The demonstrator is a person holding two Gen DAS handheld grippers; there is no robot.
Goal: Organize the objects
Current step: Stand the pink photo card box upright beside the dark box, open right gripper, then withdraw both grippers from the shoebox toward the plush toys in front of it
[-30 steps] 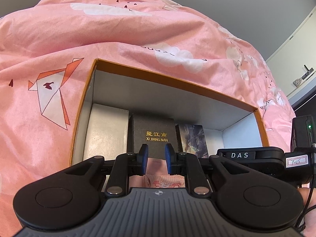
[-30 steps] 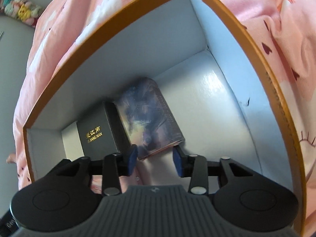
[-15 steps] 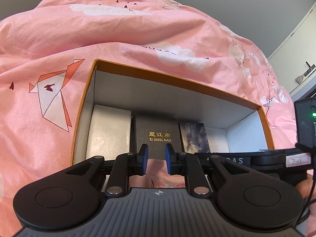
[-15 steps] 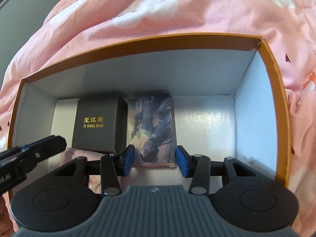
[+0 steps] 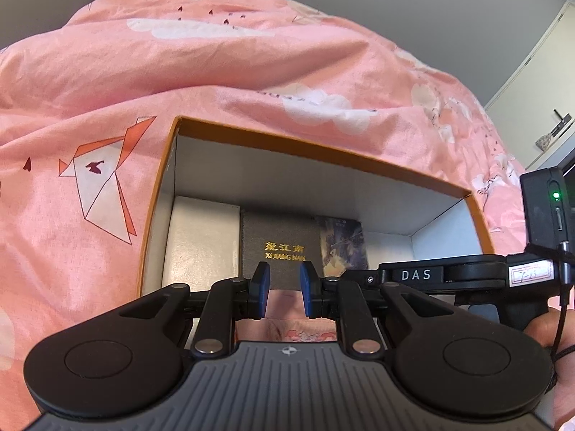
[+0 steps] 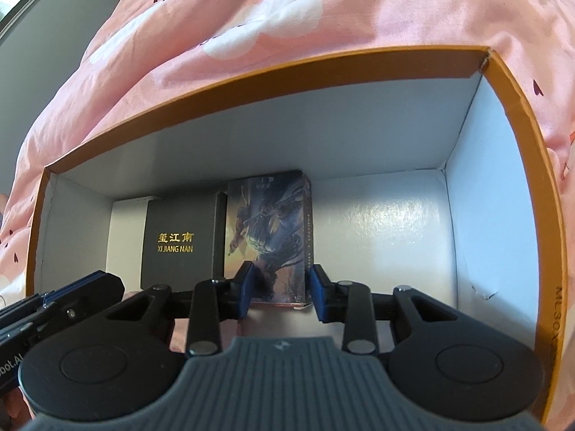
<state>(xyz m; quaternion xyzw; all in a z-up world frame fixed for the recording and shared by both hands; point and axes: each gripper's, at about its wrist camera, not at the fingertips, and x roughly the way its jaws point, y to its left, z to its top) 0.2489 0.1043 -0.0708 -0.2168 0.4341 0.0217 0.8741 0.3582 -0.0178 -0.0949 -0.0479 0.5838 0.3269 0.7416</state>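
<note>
Right tool [image 6: 278,289] closing around the art box [image 6: 269,233], pads not clearly touching it yet. Box sits in the orange carton [image 6: 517,136] on the bed, beside the black box [image 6: 179,244]. Left tool [image 5: 282,289] shut, empty, at the carton's near edge.

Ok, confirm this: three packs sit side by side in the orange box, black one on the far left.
Not quite. The right wrist view shows the black pack in the middle of the orange box; the white pack is far left, the picture pack on the right.
</note>
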